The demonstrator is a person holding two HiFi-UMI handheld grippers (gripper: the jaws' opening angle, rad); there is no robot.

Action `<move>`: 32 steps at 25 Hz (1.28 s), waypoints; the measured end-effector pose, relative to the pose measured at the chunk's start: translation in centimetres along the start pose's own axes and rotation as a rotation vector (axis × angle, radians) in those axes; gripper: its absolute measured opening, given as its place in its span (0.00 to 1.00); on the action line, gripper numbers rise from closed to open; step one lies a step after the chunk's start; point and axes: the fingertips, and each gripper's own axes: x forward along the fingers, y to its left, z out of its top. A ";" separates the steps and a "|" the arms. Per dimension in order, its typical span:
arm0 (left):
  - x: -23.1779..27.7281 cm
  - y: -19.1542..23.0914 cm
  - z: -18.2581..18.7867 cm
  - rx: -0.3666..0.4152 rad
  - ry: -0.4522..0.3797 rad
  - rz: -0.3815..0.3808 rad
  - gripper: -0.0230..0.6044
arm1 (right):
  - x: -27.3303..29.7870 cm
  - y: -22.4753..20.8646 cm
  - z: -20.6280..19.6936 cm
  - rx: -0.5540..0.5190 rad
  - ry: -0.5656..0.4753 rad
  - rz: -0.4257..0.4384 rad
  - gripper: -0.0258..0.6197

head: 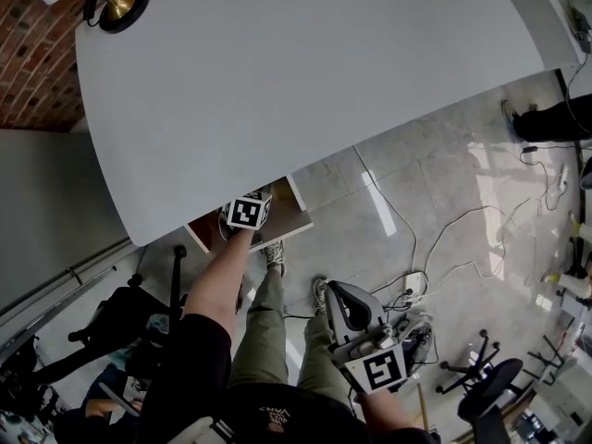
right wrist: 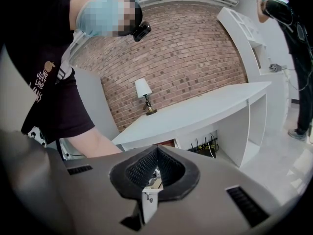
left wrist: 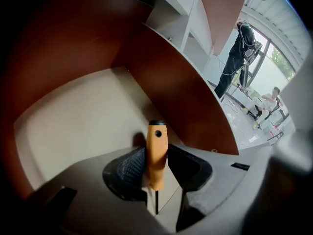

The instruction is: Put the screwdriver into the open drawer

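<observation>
In the left gripper view an orange-handled screwdriver (left wrist: 156, 155) stands between the jaws of my left gripper (left wrist: 157, 164), its thin shaft running back toward the camera. The handle leans against the left pad (left wrist: 131, 166), and a thin gap shows beside the right pad. Its butt end points down at the pale floor of the open drawer (left wrist: 83, 126), which has brown walls. In the head view the left gripper (head: 248, 213) reaches into that drawer (head: 289, 220) under the white desk (head: 305, 81). My right gripper (head: 344, 305) hangs low beside the legs, shut and empty (right wrist: 155, 166).
A small lamp (head: 120, 7) stands on the desk's far left corner by a brick wall. Cables (head: 416, 248) trail across the tiled floor at right, near an office chair (head: 490, 387). Another person (left wrist: 239, 53) stands in the background.
</observation>
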 end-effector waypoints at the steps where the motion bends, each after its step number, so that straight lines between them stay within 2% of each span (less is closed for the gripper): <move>1: 0.1 0.1 -0.1 0.001 0.003 -0.002 0.23 | 0.0 0.0 -0.1 0.002 0.001 -0.002 0.04; 9: -0.1 -0.4 -0.7 0.036 0.015 -0.025 0.29 | -0.3 -0.1 0.0 0.004 -0.007 -0.011 0.04; 16: -1.4 -1.7 -0.1 0.088 -0.010 -0.048 0.30 | -0.9 0.2 0.4 -0.002 -0.015 -0.004 0.04; 22: -3.3 -2.6 0.8 0.150 -0.055 -0.042 0.30 | -1.7 0.5 1.1 -0.022 -0.021 0.005 0.04; 32: -9.2 -4.7 1.6 0.144 -0.148 -0.046 0.30 | -3.4 3.3 3.1 -0.069 -0.049 0.074 0.04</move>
